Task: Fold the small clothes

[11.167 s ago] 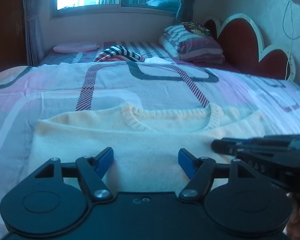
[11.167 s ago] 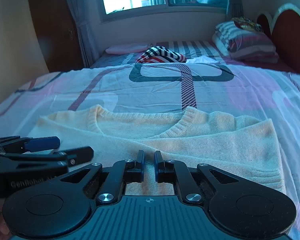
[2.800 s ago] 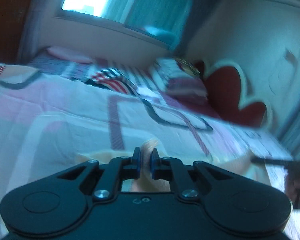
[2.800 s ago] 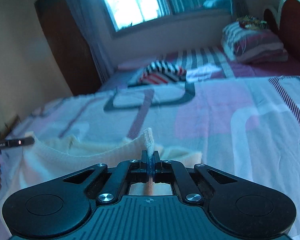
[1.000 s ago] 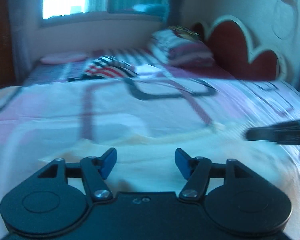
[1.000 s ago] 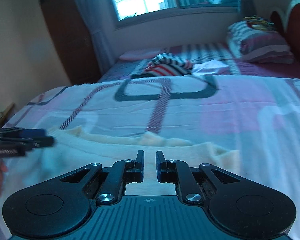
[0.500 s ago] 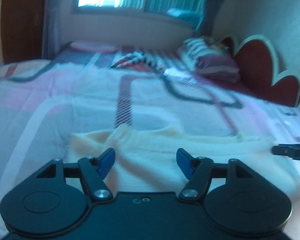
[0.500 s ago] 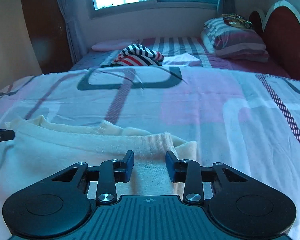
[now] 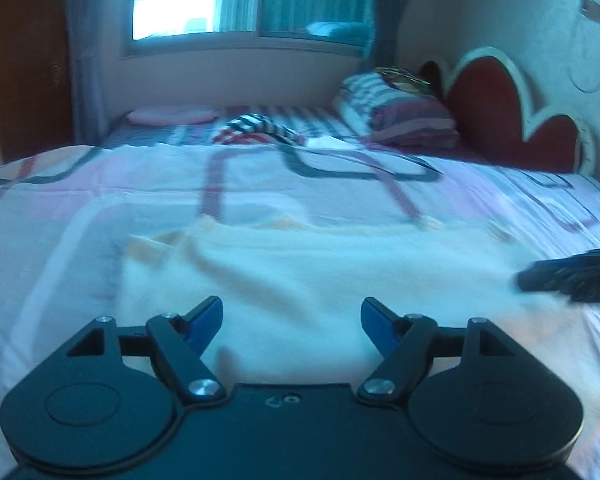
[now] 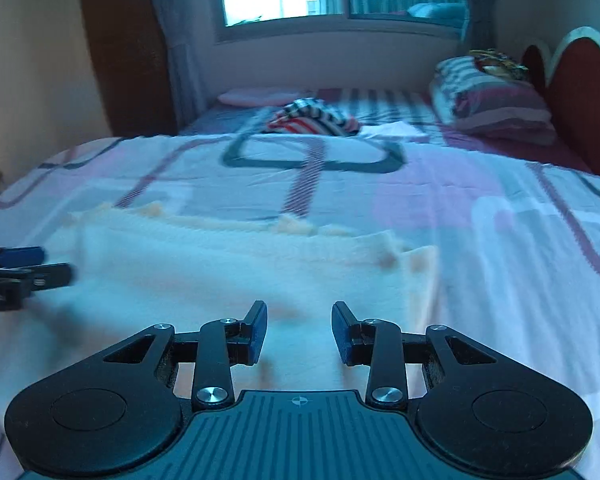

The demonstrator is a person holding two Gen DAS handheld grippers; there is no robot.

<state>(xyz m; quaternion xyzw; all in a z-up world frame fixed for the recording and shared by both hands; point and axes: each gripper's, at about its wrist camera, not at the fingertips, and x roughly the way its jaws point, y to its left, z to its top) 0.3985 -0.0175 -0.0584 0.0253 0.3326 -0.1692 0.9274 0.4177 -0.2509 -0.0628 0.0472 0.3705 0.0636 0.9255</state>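
A cream knitted sweater (image 9: pixel 340 272) lies flat across the near part of a bed (image 9: pixel 100 200) covered in a pink, white and grey patterned sheet. From left to right: at the far left of the sweater, a rumpled edge with a bit of ribbed trim (image 9: pixel 148 248) pokes out from under the top layer. Over the left half hovers the left gripper (image 9: pixel 292 318), its blue-tipped jaws wide apart and opening further, with only the sweater's flat surface seen between them and nothing pinched. Over the right half hovers the right gripper (image 10: pixel 299 330), its jaws parted more narrowly and also released, gripping nothing; the sweater's right edge (image 10: pixel 416 264) shows stacked layers with a small curled corner. Each gripper appears at the margin of the other's view. Farther back on the bed sit a striped bundle of clothing (image 10: pixel 312 120), a flat pink pillow (image 10: pixel 260 96) and, to the right, a striped pillow (image 10: pixel 496 96) against a red headboard (image 10: pixel 580 92). Judging by the doubled layers and the straight far edge, one fold seems done and both grippers have let go; further folds and some tidying of the uneven edges probably remain.
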